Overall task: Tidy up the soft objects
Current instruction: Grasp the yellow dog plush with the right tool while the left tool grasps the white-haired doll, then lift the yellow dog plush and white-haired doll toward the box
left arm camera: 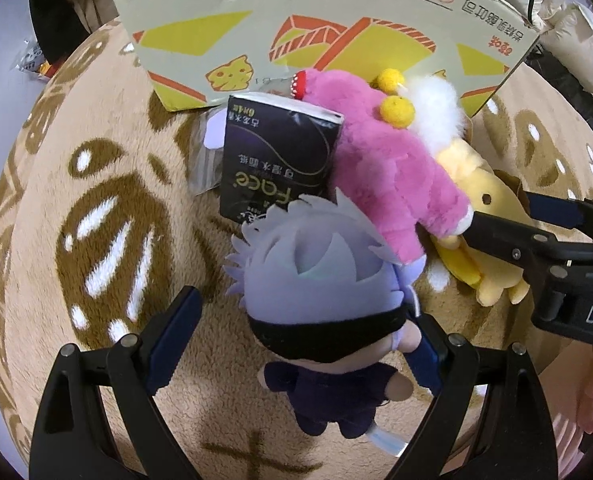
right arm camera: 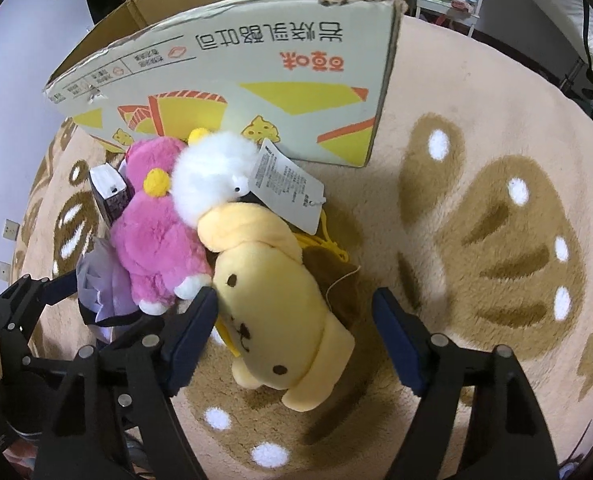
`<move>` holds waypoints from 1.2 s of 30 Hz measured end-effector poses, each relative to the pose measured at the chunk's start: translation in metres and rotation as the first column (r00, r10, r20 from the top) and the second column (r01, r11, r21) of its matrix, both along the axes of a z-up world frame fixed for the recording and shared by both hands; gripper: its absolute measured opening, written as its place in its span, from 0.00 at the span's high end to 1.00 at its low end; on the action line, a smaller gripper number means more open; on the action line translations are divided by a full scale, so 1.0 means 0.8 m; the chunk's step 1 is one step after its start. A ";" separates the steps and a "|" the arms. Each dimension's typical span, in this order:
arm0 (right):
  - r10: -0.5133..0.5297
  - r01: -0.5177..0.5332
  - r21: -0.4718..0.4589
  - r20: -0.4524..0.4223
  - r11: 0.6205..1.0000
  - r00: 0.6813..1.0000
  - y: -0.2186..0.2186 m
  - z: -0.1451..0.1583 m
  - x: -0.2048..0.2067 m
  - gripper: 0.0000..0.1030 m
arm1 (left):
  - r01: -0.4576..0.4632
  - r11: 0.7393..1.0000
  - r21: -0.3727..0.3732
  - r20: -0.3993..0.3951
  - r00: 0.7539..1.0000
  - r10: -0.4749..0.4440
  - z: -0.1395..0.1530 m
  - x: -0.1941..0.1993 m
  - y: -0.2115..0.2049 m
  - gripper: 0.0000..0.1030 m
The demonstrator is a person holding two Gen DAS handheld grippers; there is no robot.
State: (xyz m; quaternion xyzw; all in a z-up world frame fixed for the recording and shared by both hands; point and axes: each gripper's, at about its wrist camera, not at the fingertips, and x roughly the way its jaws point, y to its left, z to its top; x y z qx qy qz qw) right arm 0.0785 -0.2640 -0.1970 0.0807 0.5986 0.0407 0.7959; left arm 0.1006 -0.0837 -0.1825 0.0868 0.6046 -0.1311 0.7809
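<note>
1. The soft toys sit in a heap on a beige rug (right arm camera: 476, 100) with brown paw prints, right in front of a cardboard box (right arm camera: 256, 72) printed with yellow and orange shapes.
2. The pale-haired doll with a black blindfold (left arm camera: 320, 304) lies nearest the left gripper (left arm camera: 292, 344). Those tongs are spread wide, one finger on each side of its head. The right-hand pad looks just against the doll's cheek, the left-hand one is clear of it, so no grip.
3. The yellow dog plush (right arm camera: 280, 312) lies between the right gripper's (right arm camera: 296, 332) fingers. They stand apart; the left finger is up against the plush's side, the right finger is well clear.
4. A pink plush (right arm camera: 156, 232) with yellow pom-poms leans on the dog, a white fluffy one (right arm camera: 212, 172) on top, paper tag (right arm camera: 284, 184) hanging off.
5. A dark tissue pack (left arm camera: 276, 160) stands beside the pink plush, on clear plastic.
</note>
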 end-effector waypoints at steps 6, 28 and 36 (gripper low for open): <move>-0.002 0.004 0.043 -0.042 0.999 0.999 0.001 -0.017 0.008 0.20 | -0.036 0.999 -0.015 -0.022 0.999 0.035 -0.006 0.003 0.006 0.13; 0.028 -0.028 0.009 0.030 1.000 0.999 0.014 -0.002 0.000 0.38 | -0.087 0.988 -0.125 0.044 0.995 0.093 0.027 -0.027 0.037 0.48; 0.008 -0.005 -0.018 0.164 1.000 0.986 0.017 0.029 -0.012 0.41 | -0.083 0.988 -0.128 0.193 0.975 0.107 0.062 -0.046 0.041 0.48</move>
